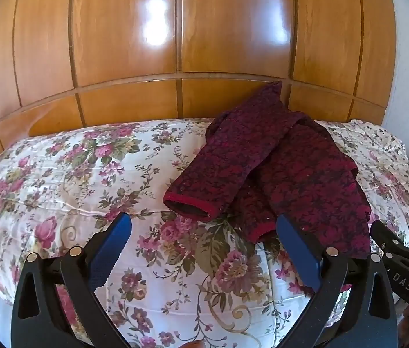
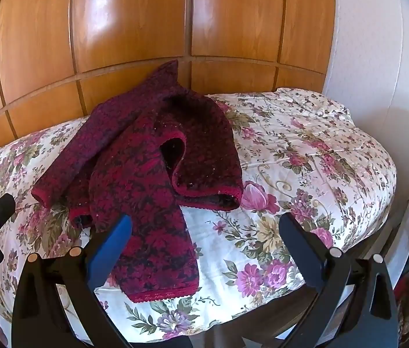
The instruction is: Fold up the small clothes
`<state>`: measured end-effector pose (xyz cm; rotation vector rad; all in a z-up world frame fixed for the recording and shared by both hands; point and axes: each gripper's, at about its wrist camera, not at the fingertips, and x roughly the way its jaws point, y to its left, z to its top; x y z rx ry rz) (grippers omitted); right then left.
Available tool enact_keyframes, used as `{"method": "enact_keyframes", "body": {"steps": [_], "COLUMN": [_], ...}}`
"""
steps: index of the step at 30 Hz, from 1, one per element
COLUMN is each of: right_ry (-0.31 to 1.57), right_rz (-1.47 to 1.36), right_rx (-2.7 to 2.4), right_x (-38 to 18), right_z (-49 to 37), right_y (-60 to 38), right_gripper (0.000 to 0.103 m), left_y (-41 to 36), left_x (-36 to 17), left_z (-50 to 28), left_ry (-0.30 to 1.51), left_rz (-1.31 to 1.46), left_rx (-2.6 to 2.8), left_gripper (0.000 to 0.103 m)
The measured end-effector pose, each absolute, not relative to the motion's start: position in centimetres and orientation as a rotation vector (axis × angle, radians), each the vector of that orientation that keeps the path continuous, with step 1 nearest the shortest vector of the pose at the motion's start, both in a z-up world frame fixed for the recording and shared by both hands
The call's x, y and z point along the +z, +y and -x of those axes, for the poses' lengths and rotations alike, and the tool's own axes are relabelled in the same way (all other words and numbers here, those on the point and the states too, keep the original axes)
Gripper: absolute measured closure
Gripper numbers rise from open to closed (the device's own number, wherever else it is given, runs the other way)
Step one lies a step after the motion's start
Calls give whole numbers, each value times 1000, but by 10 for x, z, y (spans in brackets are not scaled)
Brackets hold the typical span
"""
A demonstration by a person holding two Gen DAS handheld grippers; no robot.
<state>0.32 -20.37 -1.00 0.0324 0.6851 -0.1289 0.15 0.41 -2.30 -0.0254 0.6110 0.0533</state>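
A big bed (image 1: 59, 179) with a flowery cover is seen in front of a shiny wooden wardrobe (image 1: 175, 29). A dark red knitted sweater (image 2: 146, 156) is lying bunched up on the bed, not yet folded. Its long side is stretched from the far edge of the bed, by the wardrobe, down toward the near edge.

In the left view, the sweater is found ahead and off to the right of the left gripper (image 1: 204, 226), and one sleeve cuff (image 1: 189, 204) is pointed at it, just beyond the tips. In the right view, the sweater is found ahead and to the left of the right gripper (image 2: 205, 226), and the bottom hem (image 2: 160, 294) is nearest, beside its left finger.

Both grippers are held wide apart, and nothing is gripped. The sweater is placed between the two, so each can probably be used on its own side.
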Motion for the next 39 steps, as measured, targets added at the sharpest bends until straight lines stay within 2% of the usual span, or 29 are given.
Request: {"method": "enact_keyframes", "body": {"steps": [39], "right_ry": [660], "right_rz": [-44], "right_rx": [-49], "right_x": [-10], "right_z": [0], "right_y": [-195], "right_gripper": [2], "left_y": [17], "left_x": [-28], "left_z": [-11], "left_ry": [654], "left_rz": [47], "left_rx": [81], "left_gripper": [4]}}
